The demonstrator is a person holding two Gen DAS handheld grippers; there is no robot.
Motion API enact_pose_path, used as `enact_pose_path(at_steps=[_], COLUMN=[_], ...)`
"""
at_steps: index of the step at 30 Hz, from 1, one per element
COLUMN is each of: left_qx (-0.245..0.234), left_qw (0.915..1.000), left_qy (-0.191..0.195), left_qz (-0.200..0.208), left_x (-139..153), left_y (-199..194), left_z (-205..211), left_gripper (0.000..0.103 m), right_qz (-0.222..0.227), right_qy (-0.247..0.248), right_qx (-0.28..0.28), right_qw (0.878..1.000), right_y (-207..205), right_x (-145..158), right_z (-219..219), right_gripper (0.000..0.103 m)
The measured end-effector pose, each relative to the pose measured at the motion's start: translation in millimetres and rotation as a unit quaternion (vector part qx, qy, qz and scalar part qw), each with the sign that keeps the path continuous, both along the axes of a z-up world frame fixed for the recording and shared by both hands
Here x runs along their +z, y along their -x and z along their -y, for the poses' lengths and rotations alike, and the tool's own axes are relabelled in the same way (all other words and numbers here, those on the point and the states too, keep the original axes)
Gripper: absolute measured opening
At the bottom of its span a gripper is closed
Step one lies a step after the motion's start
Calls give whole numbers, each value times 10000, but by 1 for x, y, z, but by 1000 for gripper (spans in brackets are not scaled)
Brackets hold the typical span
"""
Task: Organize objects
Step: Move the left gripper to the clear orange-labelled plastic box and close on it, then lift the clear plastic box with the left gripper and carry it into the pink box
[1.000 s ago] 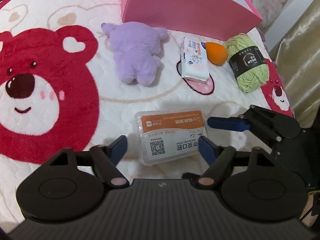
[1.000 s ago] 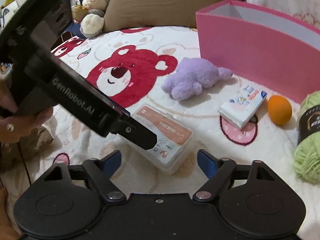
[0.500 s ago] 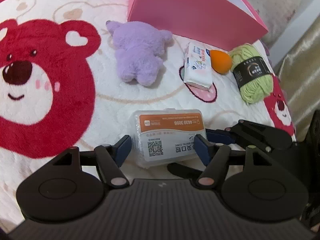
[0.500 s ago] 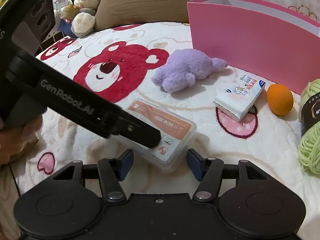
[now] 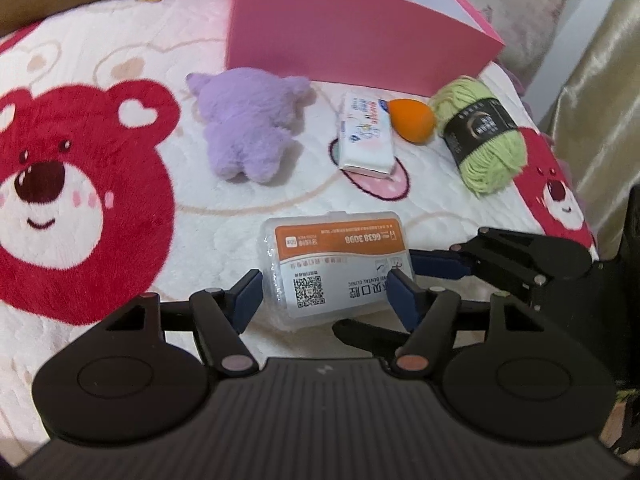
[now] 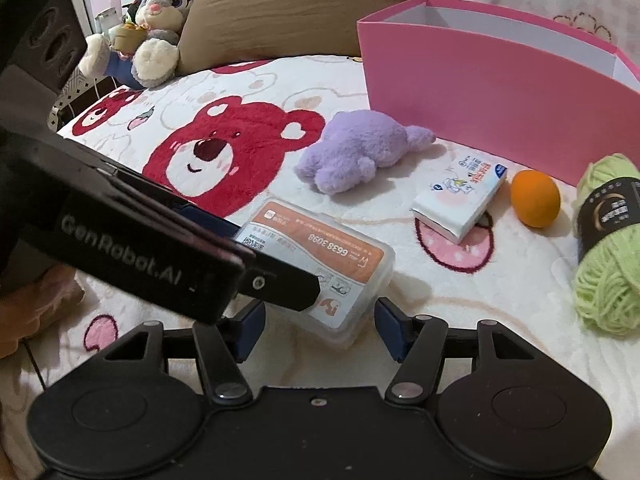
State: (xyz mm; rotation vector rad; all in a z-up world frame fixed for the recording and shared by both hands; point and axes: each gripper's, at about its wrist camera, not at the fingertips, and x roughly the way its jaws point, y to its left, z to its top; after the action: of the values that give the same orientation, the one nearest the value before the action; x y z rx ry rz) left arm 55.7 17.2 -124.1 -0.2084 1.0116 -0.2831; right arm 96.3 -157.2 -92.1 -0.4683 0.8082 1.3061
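As both grippers had drawn in over the last second, the clear plastic case (image 5: 336, 264) with the orange label now sat between the jaws of each at once. The left gripper (image 5: 326, 294) had its jaws apart around the near end of the case, the blue pads just beside its two sides but, as far as I could tell, not yet pressing. The right gripper (image 6: 320, 320) came at it from the other side, jaws also apart and straddling the case's near corner, narrower than they had been a moment before. That looked to me like a two-handed pickup about to close, the first item on its way to the pink box (image 5: 352, 36).

The case lay on the bear-print blanket (image 5: 132, 184) towards its near edge. Further in lay the purple plush (image 5: 248, 136), the tissue pack (image 5: 366, 136), the orange ball (image 5: 412, 122) and the green yarn (image 5: 480, 132), strung along the foot of the box at the far edge. The yarn sat close to the blanket's right edge, by the curtain (image 5: 600, 100). Between case and plush the blanket was bare, so a lift straight up and forward had room; I judged the tight spot to be the two grippers themselves, crossing almost touching at the case's right side.
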Motion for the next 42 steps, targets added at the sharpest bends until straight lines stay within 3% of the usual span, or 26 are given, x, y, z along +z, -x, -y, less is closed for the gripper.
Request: enact_pose_path(at_steps=[6, 12, 22, 29, 42], left_qx=[-319, -368, -405, -493, -263], left_qw=[9985, 9985, 9989, 9982, 9978], left_qy=[-362, -189, 131, 60, 11], left_qz=[258, 359, 175, 349, 606], left_x=[30, 51, 91, 122, 152], left_y=[9, 10, -4, -15, -46], left_z=[18, 19, 24, 29, 27], left_gripper=[66, 66, 65, 65, 64], right_qz=[283, 427, 604, 923, 1040], right_qy=[-106, -226, -250, -245, -359], right_qx=[-80, -237, -422, -389, -556], right_qw=[9995, 9985, 9970, 9947, 9924], right_y=[8, 9, 7, 0, -17], right_x=[26, 52, 94, 122, 134], right_z=[12, 20, 27, 20, -3], right_gripper=[66, 66, 66, 65, 65])
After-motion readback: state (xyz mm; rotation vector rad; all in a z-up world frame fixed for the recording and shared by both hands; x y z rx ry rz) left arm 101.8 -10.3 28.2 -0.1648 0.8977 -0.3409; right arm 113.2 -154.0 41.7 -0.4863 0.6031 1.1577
